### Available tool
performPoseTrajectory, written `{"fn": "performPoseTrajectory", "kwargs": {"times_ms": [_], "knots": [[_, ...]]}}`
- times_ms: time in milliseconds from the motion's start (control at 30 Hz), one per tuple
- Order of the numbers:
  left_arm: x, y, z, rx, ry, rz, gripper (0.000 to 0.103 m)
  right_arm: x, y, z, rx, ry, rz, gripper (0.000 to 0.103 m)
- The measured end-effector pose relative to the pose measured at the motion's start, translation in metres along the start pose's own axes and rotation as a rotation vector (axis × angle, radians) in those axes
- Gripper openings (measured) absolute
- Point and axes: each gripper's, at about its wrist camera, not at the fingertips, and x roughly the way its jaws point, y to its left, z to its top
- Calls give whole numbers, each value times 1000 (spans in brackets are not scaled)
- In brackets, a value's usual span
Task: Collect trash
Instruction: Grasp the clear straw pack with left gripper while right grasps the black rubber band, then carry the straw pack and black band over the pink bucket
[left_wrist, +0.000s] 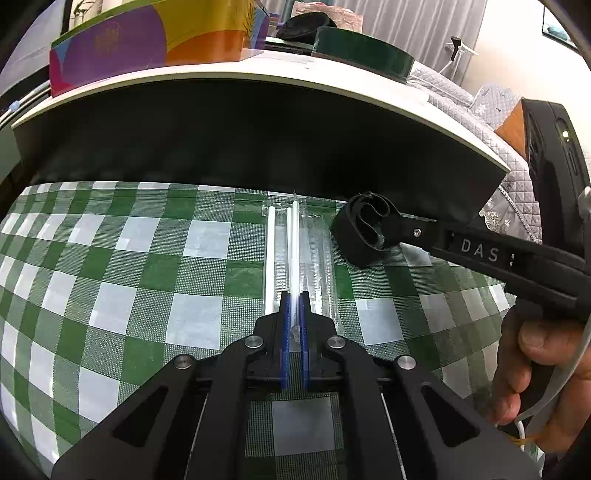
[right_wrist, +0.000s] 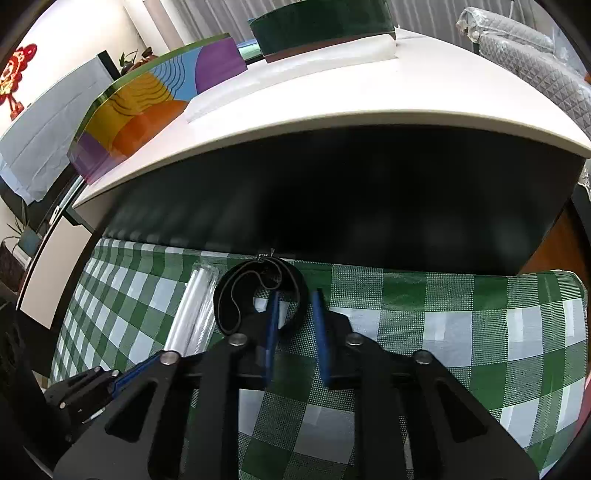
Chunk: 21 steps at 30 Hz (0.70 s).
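While the left gripper is nearly closed, a white straw from the clear-wrapped bundle on the green checked cloth is pinched between its blue pads. At two o'clock from the bundle, a black coiled band is straddled by the right gripper, whose jaws appear partly apart in its own view; a firm grip cannot be told.

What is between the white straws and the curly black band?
Clear plastic wrapping lies on the checked cloth between the white straws and the black band, seen in the left wrist view.
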Motion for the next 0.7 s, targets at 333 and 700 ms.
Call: {"fn": "performPoseTrajectory", "kwargs": {"times_ms": [333,700], "knots": [[-28,-6,-2,13,-54,-13,4,-52,-8,-17,3,-65,-38,3],[-74,-31,-10,69,-113,-53,5,-142,-25,-46,5,-153,-104,3]]}}
